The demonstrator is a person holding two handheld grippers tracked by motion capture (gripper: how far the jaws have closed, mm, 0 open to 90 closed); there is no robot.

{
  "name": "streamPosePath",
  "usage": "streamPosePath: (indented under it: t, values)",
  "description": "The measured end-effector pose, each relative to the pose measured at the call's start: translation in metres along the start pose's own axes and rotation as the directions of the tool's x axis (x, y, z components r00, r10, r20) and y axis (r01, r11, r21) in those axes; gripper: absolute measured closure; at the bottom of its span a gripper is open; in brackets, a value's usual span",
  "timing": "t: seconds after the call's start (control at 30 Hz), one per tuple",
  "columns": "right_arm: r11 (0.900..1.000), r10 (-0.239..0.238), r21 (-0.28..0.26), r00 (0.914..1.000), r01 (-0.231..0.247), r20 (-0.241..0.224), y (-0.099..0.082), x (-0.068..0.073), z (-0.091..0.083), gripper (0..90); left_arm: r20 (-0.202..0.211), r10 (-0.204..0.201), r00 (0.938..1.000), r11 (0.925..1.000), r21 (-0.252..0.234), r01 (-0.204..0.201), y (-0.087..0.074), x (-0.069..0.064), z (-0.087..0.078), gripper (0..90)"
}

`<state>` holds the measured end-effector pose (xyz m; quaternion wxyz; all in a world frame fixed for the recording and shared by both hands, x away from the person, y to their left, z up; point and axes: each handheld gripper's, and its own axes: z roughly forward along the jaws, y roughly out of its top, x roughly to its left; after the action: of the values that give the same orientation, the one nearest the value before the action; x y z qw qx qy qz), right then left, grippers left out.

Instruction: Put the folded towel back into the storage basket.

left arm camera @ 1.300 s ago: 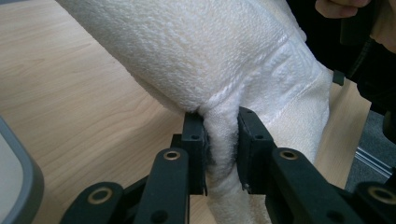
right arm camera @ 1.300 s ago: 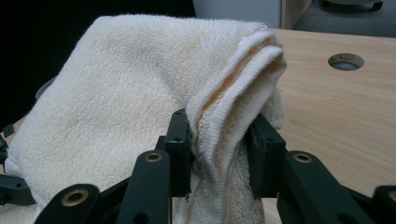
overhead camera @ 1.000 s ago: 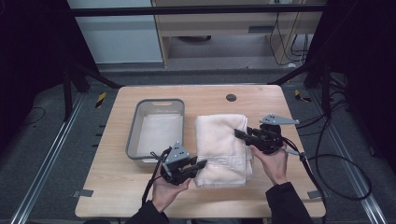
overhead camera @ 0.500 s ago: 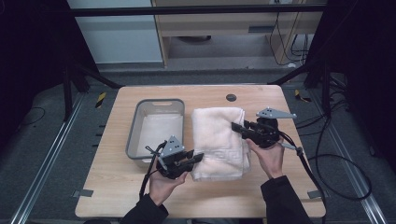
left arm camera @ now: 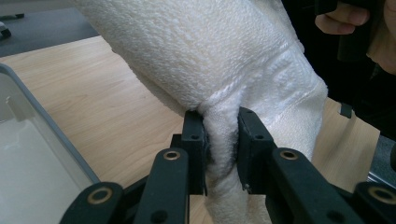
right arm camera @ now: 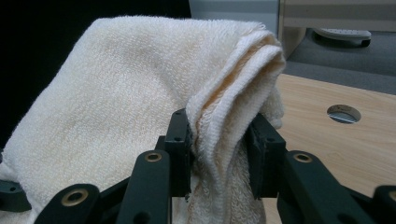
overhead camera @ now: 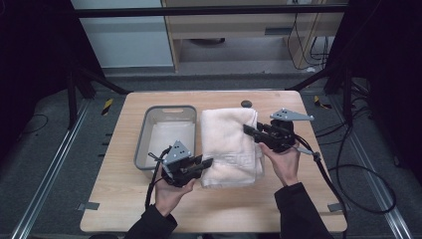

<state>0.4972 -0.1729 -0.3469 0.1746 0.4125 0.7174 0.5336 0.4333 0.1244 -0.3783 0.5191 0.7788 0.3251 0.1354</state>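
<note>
A folded cream towel [overhead camera: 229, 144] is held a little above the middle of the wooden table [overhead camera: 124, 209], stretched between both grippers. My left gripper [overhead camera: 208, 161] is shut on the towel's near left edge, and its own view shows the towel [left arm camera: 219, 60] pinched between the jaws of the left gripper [left arm camera: 221, 140]. My right gripper [overhead camera: 247, 129] is shut on the towel's right edge farther back. In the right gripper view the layered edge of the towel [right arm camera: 140, 79] bunches between the jaws of the right gripper [right arm camera: 218, 135].
A grey rectangular bin [overhead camera: 142, 144] stands just left of the towel; its wall shows in the left gripper view [left arm camera: 56, 135]. A round hole [overhead camera: 246, 103] sits in the tabletop behind the towel. Cables [overhead camera: 328, 174] trail off the right gripper. Dark floor surrounds the table.
Both grippers have moved left and away from the person, carrying the towel with them toward the bin. The grip on the towel is unchanged.
</note>
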Motion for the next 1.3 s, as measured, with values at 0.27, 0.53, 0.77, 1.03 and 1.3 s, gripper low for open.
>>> streamPosePath:
  t: [0.27, 0.53, 0.77, 1.03, 1.3]
  values:
    - [1.0000, -0.005, -0.006, 1.0000, 0.005, -0.003, 0.008, 0.004, 0.003, 65.7, -0.006, -0.008, 1.0000, 0.9998, -0.019, 0.008, 0.004, 0.004, -0.006, 74.7]
    - [0.9996, -0.021, -0.017, 0.9998, 0.021, -0.007, 0.020, 0.011, 0.008, 65.7, -0.020, -0.020, 0.9996, 0.9989, -0.043, 0.019, 0.009, 0.011, -0.015, 74.7]
    - [0.9990, -0.040, -0.018, 0.9992, 0.040, -0.002, 0.029, 0.018, 0.015, 65.7, -0.039, -0.027, 0.9989, 0.9985, -0.049, 0.025, 0.011, 0.018, -0.021, 74.7]
    - [0.9986, -0.048, -0.021, 0.9988, 0.048, -0.008, 0.038, 0.024, 0.023, 65.7, -0.051, -0.040, 0.9979, 0.9972, -0.065, 0.037, 0.014, 0.025, -0.028, 74.7]
    - [0.9982, -0.053, -0.028, 0.9984, 0.053, -0.017, 0.046, 0.029, 0.030, 65.7, -0.067, -0.052, 0.9964, 0.9954, -0.083, 0.046, 0.016, 0.032, -0.035, 74.7]
